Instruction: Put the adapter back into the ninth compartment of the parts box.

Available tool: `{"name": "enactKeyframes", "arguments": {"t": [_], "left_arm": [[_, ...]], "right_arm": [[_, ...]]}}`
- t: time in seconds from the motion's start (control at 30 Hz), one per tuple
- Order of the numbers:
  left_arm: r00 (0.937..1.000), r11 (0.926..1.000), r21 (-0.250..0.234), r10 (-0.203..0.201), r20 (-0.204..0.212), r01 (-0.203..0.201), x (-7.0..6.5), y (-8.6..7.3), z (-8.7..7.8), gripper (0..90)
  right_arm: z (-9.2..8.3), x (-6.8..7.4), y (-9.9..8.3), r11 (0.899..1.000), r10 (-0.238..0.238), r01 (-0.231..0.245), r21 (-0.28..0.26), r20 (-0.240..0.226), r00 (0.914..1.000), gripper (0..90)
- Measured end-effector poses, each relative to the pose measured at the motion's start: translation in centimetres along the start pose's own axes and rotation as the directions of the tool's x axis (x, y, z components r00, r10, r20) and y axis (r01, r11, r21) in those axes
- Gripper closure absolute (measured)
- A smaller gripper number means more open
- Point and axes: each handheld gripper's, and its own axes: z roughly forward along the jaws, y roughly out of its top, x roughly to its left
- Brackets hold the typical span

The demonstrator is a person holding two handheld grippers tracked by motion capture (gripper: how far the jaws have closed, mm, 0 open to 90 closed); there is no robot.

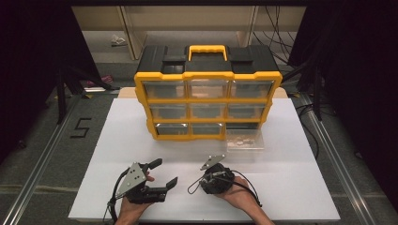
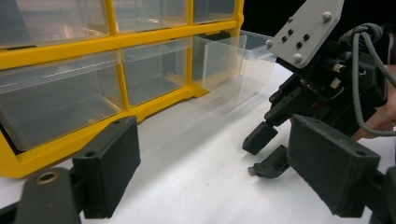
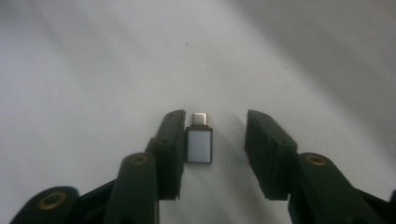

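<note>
A small USB-C adapter [image 3: 199,143], with a silver body and a short metal plug at its far end, is seen lying flat on the white worktop [image 1: 291,187] near its front edge, right of centre, between the jaws of the right gripper [image 3: 212,140]. One jaw is seen touching or almost touching the adapter's long side, while the other stands clear with a gap of bare worktop between; the adapter is therefore bracketed but not yet clamped. The left gripper [image 1: 162,173] is held with its jaws spread wide and nothing between them, low over the worktop near the front edge, left of centre. The adapter is judged to be light, rigid and smooth-sided, so it is likely to slide or spin when pressed from one side only. A hold across the two long flat sides of the body is judged best, squarely and low, with the plug left free. Behind, a yellow drawer organizer [image 1: 208,104] stands at the back of the worktop, and its clear bottom right drawer [image 1: 245,139] is pulled out, with small parts inside that cannot be made out.
</note>
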Motion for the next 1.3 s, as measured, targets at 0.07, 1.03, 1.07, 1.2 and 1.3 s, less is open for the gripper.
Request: {"name": "enactKeyframes", "arguments": {"t": [0.07,1.03,1.07,1.2,1.3], "left_arm": [[1.0000,1.0000,0.000,0.000,0.000,0.000,0.0,0.0,0.0,17.1],[1.0000,1.0000,0.000,0.004,-0.001,-0.004,0.0,0.0,0.0,17.2],[1.0000,1.0000,0.000,0.004,-0.001,-0.004,0.0,0.0,0.0,17.2],[1.0000,1.0000,-0.001,0.003,-0.002,-0.003,0.0,0.0,0.0,17.2],[1.0000,1.0000,-0.001,0.003,-0.002,-0.003,0.0,0.0,0.0,17.2]], "right_arm": [[-0.1,0.0,0.0,1.000,-0.018,0.018,0.005,-0.008,0.9998,64.5],[-1.5,-0.1,0.3,0.998,-0.032,0.032,-0.053,-0.001,0.9995,76.3],[-1.6,-0.1,0.3,0.998,-0.030,0.030,-0.057,0.003,0.9995,76.3],[-2.0,-0.3,0.3,0.997,-0.027,0.027,-0.074,0.008,0.9996,76.2],[-2.3,-0.3,0.4,0.996,-0.028,0.029,-0.088,0.011,0.9995,76.2]]}}
